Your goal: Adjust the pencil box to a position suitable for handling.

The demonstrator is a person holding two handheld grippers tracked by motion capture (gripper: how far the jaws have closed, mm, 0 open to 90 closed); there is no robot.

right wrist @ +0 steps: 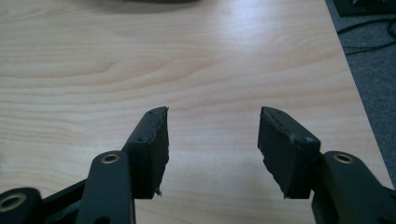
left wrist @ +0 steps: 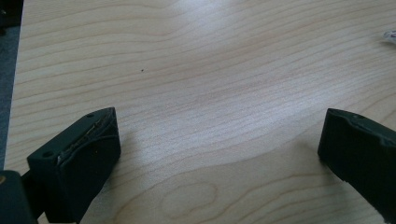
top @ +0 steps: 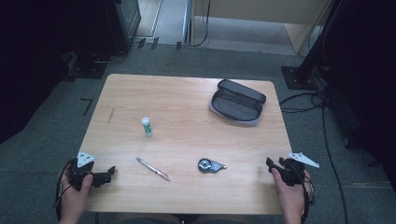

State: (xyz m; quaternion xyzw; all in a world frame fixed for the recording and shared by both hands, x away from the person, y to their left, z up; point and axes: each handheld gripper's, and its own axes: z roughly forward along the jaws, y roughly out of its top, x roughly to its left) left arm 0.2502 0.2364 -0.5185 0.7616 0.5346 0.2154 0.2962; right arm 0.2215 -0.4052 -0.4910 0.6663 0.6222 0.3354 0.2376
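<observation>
On the wooden table [top: 187, 93], an open dark pencil case [top: 237, 102] lies at the back right. A white glue stick with a green label [top: 147, 126] lies left of centre. Nearer the front are a slim pen [top: 153, 169] and a small round tape dispenser [top: 210, 165]. My left gripper [top: 110, 172] is held at the front left corner, pointing right. It is open over bare wood [left wrist: 217, 126]. My right gripper [top: 271, 164] is held at the front right edge. It is open with nothing between its fingers [right wrist: 214, 114].
The table's right edge [right wrist: 355, 93] runs close beside my right gripper, with grey carpet and black cables [top: 327, 140] beyond it. Dark stands and equipment [top: 299, 74] surround the table at the back. A small pale object [left wrist: 390, 35] shows at the right edge of the left gripper view.
</observation>
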